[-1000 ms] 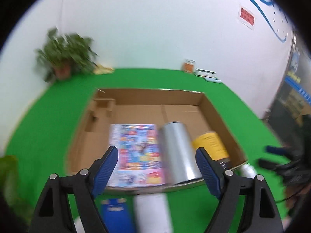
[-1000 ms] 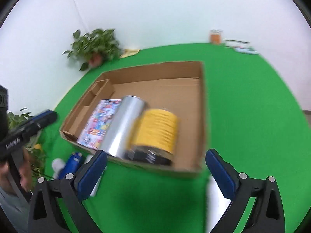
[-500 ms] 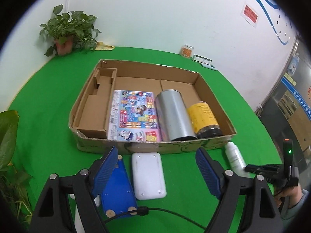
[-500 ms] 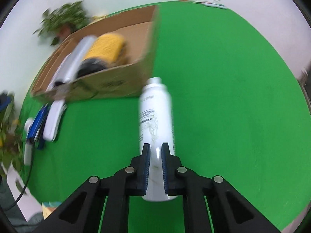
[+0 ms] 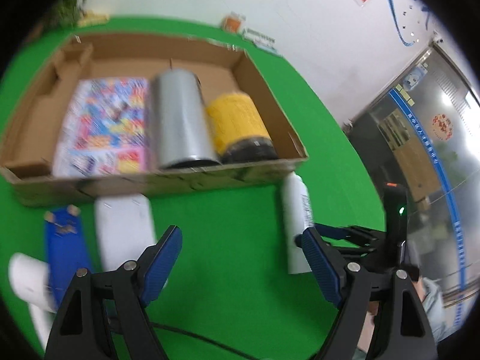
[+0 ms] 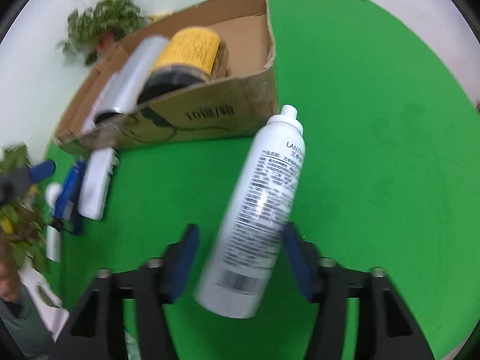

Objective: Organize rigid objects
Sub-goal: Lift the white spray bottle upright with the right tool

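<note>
— On the green mat just outside the cardboard box [image 6: 210, 114], near its right corner, that's where I have the white spray bottle [image 6: 258, 210] lying. Its cap end points toward the box.

— And your right gripper [image 6: 238, 258]?

— Jaws apart, one pad on each side of the bottle's lower body. They straddle it; neither pad looks pressed on, so I hold nothing on that side.

— Left gripper [image 5: 240, 258]?

— Wide open and empty, hanging over bare mat. From its camera I see the silver can [image 5: 180, 126] and the yellow can [image 5: 237, 126] lying side by side in the box, with the colourful flat pack [image 5: 105, 126] beside them. A white flat case [image 5: 123, 228] and a blue one [image 5: 64, 246] lie outside, in front of the box.

— So which step is this?

— I judge I'm at the grasp of the bottle, before carrying it in. Next I need to close squarely across its body; it's round and slick, so it may roll or slip. Then lift over the wall into the free strip right of the yellow can.
</note>
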A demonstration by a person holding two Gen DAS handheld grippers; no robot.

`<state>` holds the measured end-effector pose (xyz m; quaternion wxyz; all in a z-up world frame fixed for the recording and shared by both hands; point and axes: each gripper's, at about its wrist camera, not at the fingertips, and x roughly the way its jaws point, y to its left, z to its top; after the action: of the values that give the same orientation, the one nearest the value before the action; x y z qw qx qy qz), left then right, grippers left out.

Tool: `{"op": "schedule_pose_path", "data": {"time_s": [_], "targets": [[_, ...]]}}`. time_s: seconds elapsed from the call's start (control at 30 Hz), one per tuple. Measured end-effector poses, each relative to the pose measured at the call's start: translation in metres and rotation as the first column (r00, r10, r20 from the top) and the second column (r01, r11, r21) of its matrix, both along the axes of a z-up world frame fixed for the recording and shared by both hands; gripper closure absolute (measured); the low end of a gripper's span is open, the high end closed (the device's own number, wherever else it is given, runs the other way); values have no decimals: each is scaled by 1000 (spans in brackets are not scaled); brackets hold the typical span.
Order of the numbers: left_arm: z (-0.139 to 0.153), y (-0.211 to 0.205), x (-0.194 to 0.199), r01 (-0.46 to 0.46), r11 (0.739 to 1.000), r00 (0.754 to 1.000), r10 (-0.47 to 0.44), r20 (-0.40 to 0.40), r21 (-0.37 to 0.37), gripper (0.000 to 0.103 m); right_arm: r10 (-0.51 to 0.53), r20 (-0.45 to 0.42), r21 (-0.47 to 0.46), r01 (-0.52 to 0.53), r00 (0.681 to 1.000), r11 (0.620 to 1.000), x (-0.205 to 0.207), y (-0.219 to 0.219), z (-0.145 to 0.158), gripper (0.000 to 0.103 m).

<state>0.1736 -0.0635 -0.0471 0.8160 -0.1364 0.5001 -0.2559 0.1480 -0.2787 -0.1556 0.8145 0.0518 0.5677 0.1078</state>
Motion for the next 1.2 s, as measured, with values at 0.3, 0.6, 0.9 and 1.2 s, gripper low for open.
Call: {"op": "schedule_pose_path", "data": {"time_s": [0.3, 0.6, 0.9, 1.2], "targets": [[-40, -60, 1, 161, 983, 973, -172, -156, -83, 21, 214, -30, -126, -216, 976, 968, -50, 28, 1, 61], [-80, -75, 3, 138, 987, 937, -157, -313, -83, 23, 206, 1, 90, -205, 979, 975, -56, 33, 14, 47], [-92, -54, 7, 72, 995, 921, -92, -379, -67, 59, 204, -109, 227, -176, 973, 958, -56, 61, -21, 48], [-98, -53, 7, 28, 994, 912, -70, -404, -110, 60, 201, -125, 250, -165, 972, 954, -49, 69, -28, 55]]}}
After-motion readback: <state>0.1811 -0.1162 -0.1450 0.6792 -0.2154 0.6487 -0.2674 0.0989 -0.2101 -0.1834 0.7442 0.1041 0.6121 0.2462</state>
